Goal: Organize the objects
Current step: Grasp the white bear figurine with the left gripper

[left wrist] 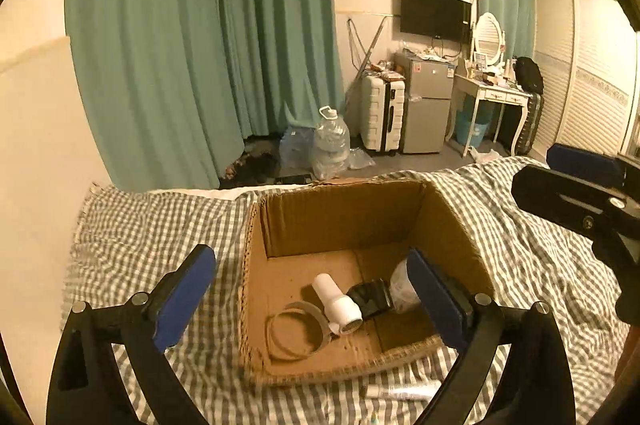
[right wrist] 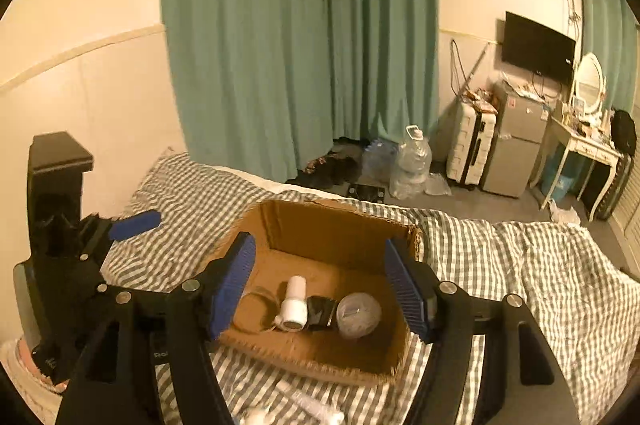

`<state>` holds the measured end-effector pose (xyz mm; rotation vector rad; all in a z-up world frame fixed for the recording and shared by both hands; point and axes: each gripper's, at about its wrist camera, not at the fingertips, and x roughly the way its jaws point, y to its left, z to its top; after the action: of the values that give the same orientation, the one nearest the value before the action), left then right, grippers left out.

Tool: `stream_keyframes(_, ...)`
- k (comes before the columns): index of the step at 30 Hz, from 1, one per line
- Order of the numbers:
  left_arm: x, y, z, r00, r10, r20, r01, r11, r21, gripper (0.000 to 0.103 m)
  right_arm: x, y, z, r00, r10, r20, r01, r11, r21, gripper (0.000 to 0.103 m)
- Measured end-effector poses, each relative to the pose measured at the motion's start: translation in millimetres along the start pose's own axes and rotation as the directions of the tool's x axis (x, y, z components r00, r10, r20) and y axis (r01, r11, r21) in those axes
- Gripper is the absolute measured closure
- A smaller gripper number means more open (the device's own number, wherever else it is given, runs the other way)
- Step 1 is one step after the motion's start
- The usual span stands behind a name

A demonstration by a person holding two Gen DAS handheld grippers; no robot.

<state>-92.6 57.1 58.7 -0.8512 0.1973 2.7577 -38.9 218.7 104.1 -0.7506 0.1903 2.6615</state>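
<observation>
a: where does the cardboard box (left wrist: 344,213) sit?

b: open-topped on the checked bedspread (left wrist: 160,225), near the bed's far edge, with the floor and green curtains (left wrist: 200,25) beyond.

a: what's in it?

b: on the box floor, close to its near wall, a white bottle (left wrist: 336,299) lies on its side. a clear tape ring (left wrist: 298,329) lies flat at its left, touching it. a black item (left wrist: 370,297) is against the bottle's right, and a clear round container (right wrist: 358,313) is right of that, toward the near right corner.

a: anything outside the box?

b: a white tube (left wrist: 402,392) lies on the bedspread just beside the box's near wall. i can't tell more about it.

a: the left gripper (left wrist: 312,301)?

b: its blue pads are spread very wide, nothing between them but air. it hangs above the box's near part, clear of the things inside.

a: and the right gripper (right wrist: 320,289)?

b: jaws parted about halfway, gripping nothing, also above the box contents. each gripper shows at the side of the other's view, apart from one another.
</observation>
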Motion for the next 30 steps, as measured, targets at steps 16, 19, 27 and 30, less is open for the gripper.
stream_keyframes(16, -38.2, -28.3, -68.3, 0.996, 0.078, -0.049, -0.082, 0.995, -0.065, 0.002, -34.6, -22.6, -69.1, 0.999, 0.046, -0.014, -0.046, 0.999, -0.027, 0.025)
stream_keyframes(19, -21.2, -34.6, -87.1, 0.993, 0.078, -0.085, -0.083, 0.995, -0.061, 0.002, -10.5, -31.5, -98.7, 0.995, 0.054, -0.089, -0.056, 0.998, -0.023, 0.025)
stream_keyframes(27, 44.2, -41.0, -146.7, 0.965, 0.087, -0.247, -0.104, 0.993, -0.055, 0.002, 63.8, -41.1, -170.4, 0.932, 0.063, -0.357, -0.086, 0.995, -0.05, 0.025)
stream_keyframes(30, 61.8, -44.6, -172.5, 0.947, 0.054, -0.318, -0.072, 0.996, -0.044, 0.002, 89.0, -47.0, -186.9, 0.89, 0.111, -0.443, -0.118, 0.993, 0.012, 0.025)
